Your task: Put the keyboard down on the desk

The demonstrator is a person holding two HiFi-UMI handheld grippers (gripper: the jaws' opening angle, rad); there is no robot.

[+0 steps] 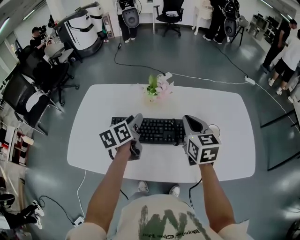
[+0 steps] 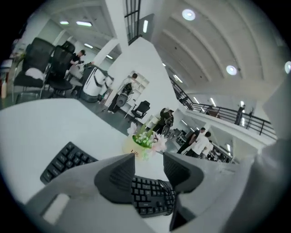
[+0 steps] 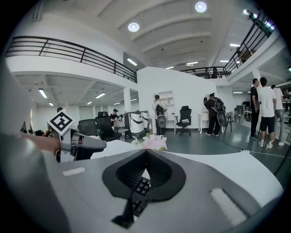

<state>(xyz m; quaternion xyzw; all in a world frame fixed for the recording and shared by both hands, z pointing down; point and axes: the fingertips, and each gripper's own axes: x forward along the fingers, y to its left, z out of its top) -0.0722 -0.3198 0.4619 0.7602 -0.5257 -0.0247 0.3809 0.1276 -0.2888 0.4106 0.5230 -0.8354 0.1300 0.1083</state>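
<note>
Keyboard [image 1: 154, 130] lies flat on the white desk [image 1: 93, 140], black and set lengthwise across it, and it sits between my two tongs. My left tongs [image 1: 138, 118] are over its left part, and my right tongs [image 1: 187, 120] are at its right end. Neither pair has hold of it.

In the left gripper view my left tongs [image 2: 149, 157] stand with the jaws apart. The gap between the tips is bare, and the keys show through it and below it. In the right gripper view my right tongs [image 3: 146, 151] have their tips pressed together on nothing. A strip of keys shows through the hollow beneath the tips.

Beyond the keyboard, near the far edge of the desk, stands a small pot of pink and white flowers [image 1: 157, 88], well apart from both tongs. Nothing lies between the tongs and the keyboard. A cable [image 1: 140, 65] runs over the grey floor behind the desk. Office chairs [image 1: 171, 14] and several standing people are farther back.

The cube on each pair of tongs carries black-and-white square markers. The flowerpot bears a little reddish lettering, too small to read. The green print on my shirt [image 1: 164, 225] is upside down, and I cannot make it out.
</note>
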